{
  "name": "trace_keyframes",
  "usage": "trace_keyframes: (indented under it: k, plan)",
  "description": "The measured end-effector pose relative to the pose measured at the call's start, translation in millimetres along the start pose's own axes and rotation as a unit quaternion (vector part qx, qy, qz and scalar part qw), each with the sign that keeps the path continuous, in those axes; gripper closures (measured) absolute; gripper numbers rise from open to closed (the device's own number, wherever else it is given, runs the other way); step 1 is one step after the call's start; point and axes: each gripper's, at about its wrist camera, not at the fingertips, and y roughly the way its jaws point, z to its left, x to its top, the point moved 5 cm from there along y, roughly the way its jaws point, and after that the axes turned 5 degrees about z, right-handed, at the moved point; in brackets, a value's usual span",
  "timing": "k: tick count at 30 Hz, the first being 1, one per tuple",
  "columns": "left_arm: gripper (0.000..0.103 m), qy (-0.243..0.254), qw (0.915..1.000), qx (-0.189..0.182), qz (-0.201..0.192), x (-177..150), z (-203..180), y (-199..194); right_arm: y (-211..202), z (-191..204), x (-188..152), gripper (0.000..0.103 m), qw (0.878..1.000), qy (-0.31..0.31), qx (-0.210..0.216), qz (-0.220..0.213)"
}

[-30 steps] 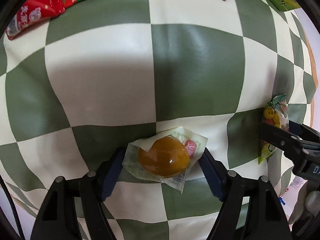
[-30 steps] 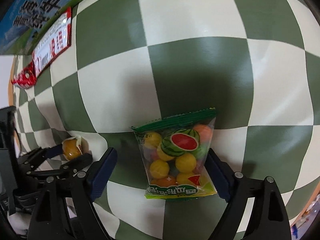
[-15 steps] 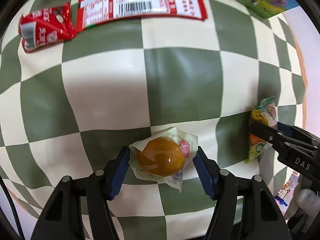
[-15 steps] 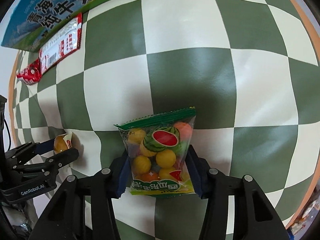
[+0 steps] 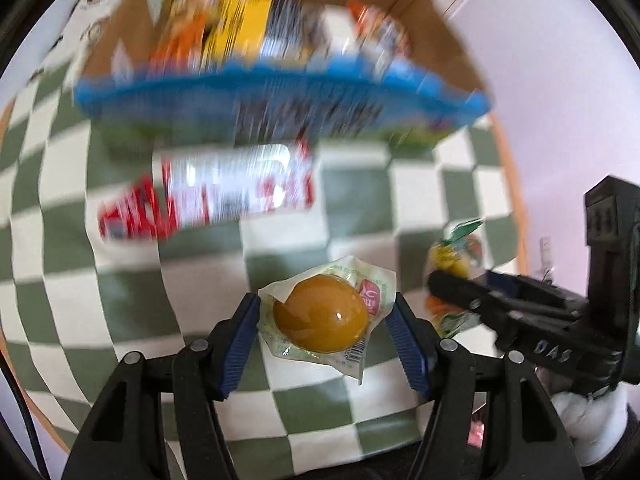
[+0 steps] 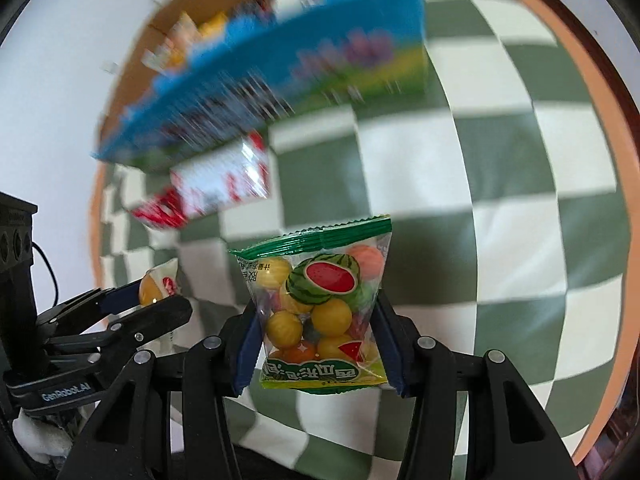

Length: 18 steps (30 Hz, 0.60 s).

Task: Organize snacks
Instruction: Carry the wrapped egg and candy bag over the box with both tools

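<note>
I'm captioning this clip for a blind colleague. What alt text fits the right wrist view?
The right gripper holds a clear candy bag printed with a watermelon above a green-and-white checkered tablecloth. At left, the left gripper holds a wrapped amber jelly; behind, blurred, a blue-fronted cardboard box of snacks and a red-and-white packet.

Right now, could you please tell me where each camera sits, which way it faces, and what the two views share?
Left wrist: sits behind the left gripper, facing steeply down at its clear-wrapped orange jelly packet over the green-and-cream checkered tablecloth; a white glove shows.
Right wrist: sits behind the right gripper, facing down at its clear bag of fruit-shaped candies.
Shared: each sees the other gripper, the red-and-white wrapper and the blurred cardboard box of snacks.
</note>
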Motion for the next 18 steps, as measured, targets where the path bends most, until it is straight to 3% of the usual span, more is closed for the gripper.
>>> trace_keyframes:
  k: [6,10,14,18]
  plan:
    - [0.041,0.008,0.9983,-0.021,-0.053,75.9,9.4,-66.2,-43.4,44.8,45.1,0.049,0.998,-0.031,0.021,-0.050]
    - [0.041,0.010,0.9971,-0.017,-0.074,120.7,11.6,-86.6,-63.4,71.7,97.1,0.050,0.995,-0.052,0.018,-0.081]
    - [0.041,0.009,0.9976,-0.003,-0.069,173.2,18.0,-91.2,-53.9,95.0,150.3,0.050,0.993,-0.068,-0.001,-0.094]
    - [0.041,-0.008,0.9991,0.015,-0.039,219.3,32.1,-65.6,-29.2,100.9,198.5,0.050,0.994,-0.070,-0.019,-0.079]
